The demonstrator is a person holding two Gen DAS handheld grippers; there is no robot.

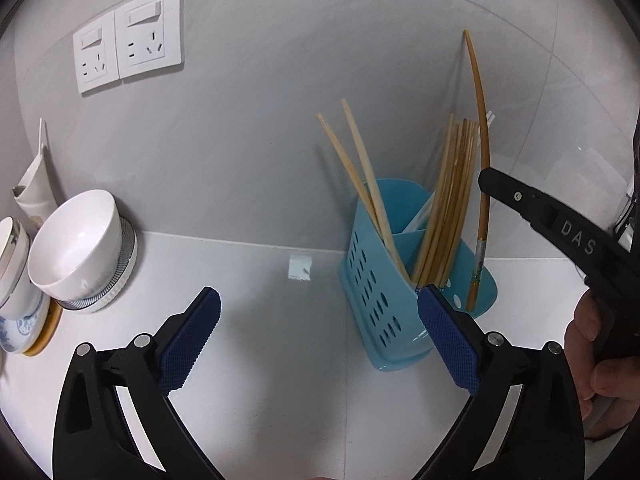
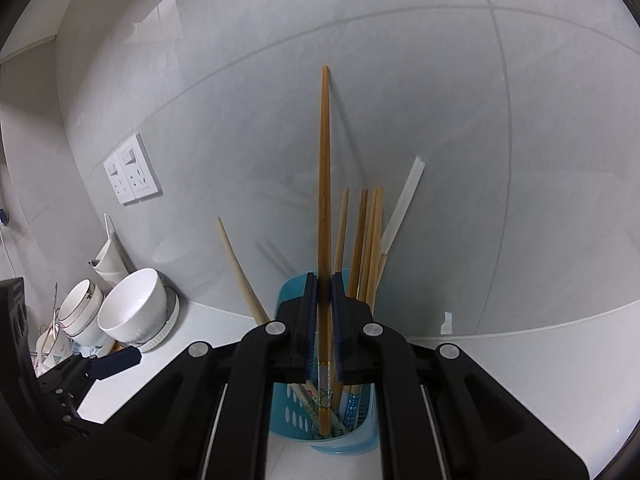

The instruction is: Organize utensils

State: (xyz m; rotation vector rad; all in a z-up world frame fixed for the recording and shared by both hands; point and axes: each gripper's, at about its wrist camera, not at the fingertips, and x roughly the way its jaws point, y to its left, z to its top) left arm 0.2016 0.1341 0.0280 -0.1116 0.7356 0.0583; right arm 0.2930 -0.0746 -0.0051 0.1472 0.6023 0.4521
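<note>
1. In the corner where the grey tiled wall (image 1: pixel 248 160) meets the white counter (image 1: pixel 280 360), my right gripper (image 2: pixel 325 300) is clamped on one long brown chopstick (image 2: pixel 324 184), pads pressed to either side of its lower shaft.
2. The chopstick stands nearly upright, its decorated lower end down inside the blue utensil holder (image 1: pixel 376 304) and its top well above everything else there (in the left wrist view its tip sits over the holder's right-hand, rounded compartment).
3. The holder is perforated on its flat front and split by a divider; a bundle of lighter chopsticks (image 1: pixel 448 216) leans in the compartment next to the held one, and two more pale chopsticks (image 1: pixel 360 176) slant out to the left from the other side.
4. A white, flat plastic utensil (image 2: pixel 402 208) leans against the wall behind the bundle.
5. My left gripper (image 1: pixel 316 328) is spread wide with nothing between its blue pads (image 1: pixel 188 340); the right-hand pad sits just in front of the holder's front corner, and I cannot tell whether it touches.
6. Further left on the counter, well apart from the holder, white bowls (image 1: pixel 80 244) are stacked on a ribbed plate (image 1: pixel 120 280), beside other crockery.
7. Two white wall sockets (image 1: pixel 128 36) are mounted above them.
</note>
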